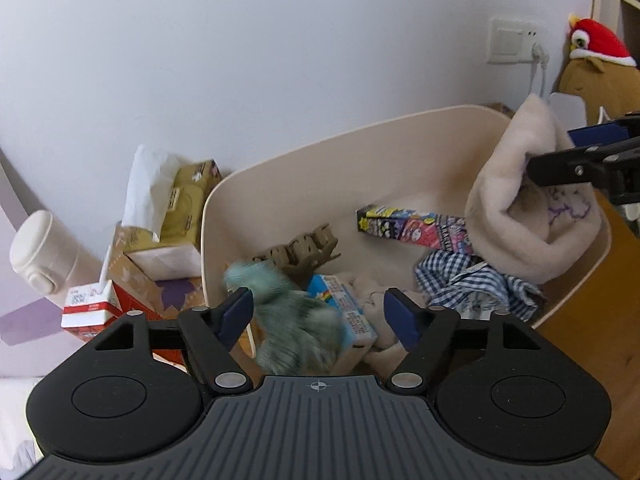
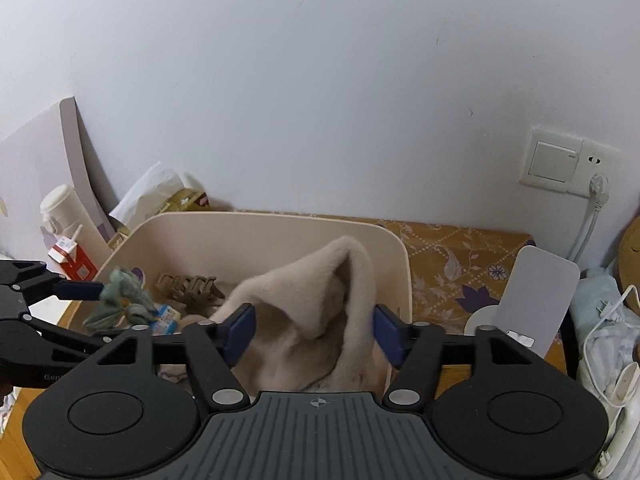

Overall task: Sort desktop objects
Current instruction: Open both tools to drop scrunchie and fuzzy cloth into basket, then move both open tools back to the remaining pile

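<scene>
Fleecy beige cloth (image 2: 320,308) between the spread-wide right gripper (image 2: 316,332) may slump over the bin (image 2: 256,220) rim, as may the teal toy (image 1: 296,320) from the wide-open left gripper (image 1: 318,320).

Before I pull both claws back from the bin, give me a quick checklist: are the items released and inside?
1. Left claw open: ok.
2. Green fuzzy toy free of the left claw's pads: cannot tell, it is blurred between them.
3. Right claw open: ok.
4. Beige fleece cloth released: cannot tell, it stands peaked between the pads.
5. Cloth fully inside the beige bin: not ok, part drapes over the rim.
6. Milk carton outside the bin: ok.
</scene>
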